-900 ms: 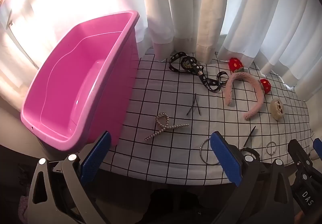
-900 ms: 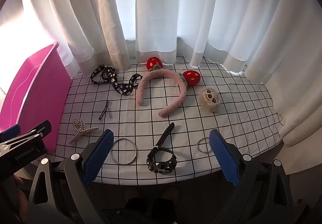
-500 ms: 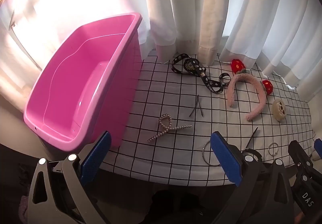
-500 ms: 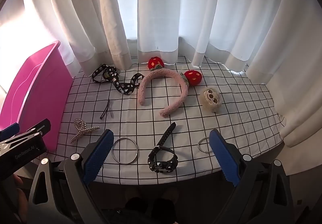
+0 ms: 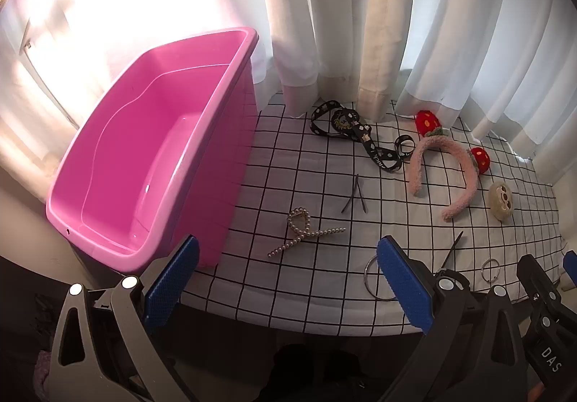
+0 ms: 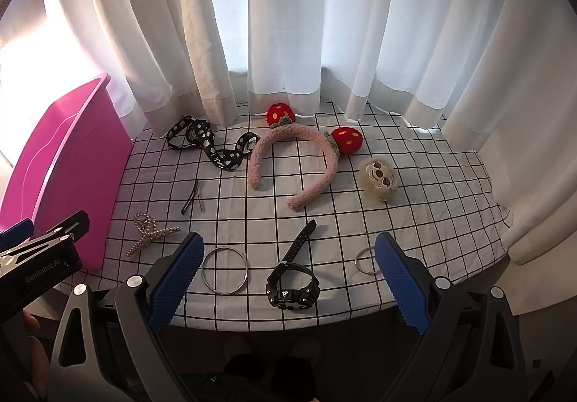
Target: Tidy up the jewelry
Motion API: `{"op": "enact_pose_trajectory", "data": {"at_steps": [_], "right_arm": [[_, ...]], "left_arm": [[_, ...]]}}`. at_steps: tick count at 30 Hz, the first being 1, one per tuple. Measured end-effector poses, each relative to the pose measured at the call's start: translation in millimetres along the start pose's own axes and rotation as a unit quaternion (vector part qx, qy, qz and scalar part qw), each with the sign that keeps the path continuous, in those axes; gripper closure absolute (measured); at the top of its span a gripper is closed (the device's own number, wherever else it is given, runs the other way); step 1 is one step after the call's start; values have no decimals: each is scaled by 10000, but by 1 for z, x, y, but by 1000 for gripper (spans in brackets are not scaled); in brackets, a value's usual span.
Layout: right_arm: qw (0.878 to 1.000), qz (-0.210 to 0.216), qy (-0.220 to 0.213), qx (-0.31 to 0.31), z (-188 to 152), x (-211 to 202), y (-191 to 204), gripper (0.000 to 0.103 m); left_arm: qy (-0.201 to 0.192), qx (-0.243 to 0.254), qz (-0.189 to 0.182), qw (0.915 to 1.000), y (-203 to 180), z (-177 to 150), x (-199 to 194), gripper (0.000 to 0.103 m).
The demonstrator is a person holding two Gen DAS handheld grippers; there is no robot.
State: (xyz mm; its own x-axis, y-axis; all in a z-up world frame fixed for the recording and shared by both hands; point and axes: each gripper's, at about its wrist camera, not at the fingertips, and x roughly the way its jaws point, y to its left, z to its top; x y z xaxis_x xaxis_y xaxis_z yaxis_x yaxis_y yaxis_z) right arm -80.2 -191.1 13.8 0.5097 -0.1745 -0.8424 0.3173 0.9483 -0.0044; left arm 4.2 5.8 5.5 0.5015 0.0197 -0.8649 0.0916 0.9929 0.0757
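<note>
**Jewelry spread on checked cloth, both grippers wide and empty**

Laid out on the checked cloth (image 6: 414,221), none of it in the pink tub (image 5: 151,156) standing at the cloth's left edge. Nearest the front edge: large ring (image 6: 224,269), black studded strap (image 6: 293,279) curled at one end, small ring (image 6: 365,259), in a row from left to right. Further left, just beside the tub: pearl clip (image 6: 149,234), with two dark hairpins (image 6: 193,198) crossed a little behind it. Toward the back: black patterned ribbon (image 6: 212,145) in loops, touching or nearly touching one end of the pink fluffy headband (image 6: 317,182) with its two red knitted balls. Right of the headband, apart from it: plush sloth face (image 6: 379,180). White curtains (image 6: 288,23) hanging behind, hems resting on the cloth.

Left gripper (image 5: 288,279) held above the front edge near the tub, tilted down, blue pads far apart, nothing between them. Right gripper (image 6: 288,275) likewise tilted down over the strap and rings, spread wide, gripping nothing.
</note>
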Motion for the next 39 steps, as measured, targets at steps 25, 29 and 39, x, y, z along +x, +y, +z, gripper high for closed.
{"op": "enact_pose_trajectory", "data": {"at_steps": [25,29,39], "right_arm": [[10000,16,7,-9,-1,-1,0,12],[10000,19,9,-7,-1,-1,0,12],[10000,23,11,-23,0,0,1,12]], "left_arm": [[-37,-27,24,10000,-2,-5,-3,6],[-38,-40,27,10000,-2,-6,-4,6],[-37,-38,23,10000,-1,-5,-4,6]]}}
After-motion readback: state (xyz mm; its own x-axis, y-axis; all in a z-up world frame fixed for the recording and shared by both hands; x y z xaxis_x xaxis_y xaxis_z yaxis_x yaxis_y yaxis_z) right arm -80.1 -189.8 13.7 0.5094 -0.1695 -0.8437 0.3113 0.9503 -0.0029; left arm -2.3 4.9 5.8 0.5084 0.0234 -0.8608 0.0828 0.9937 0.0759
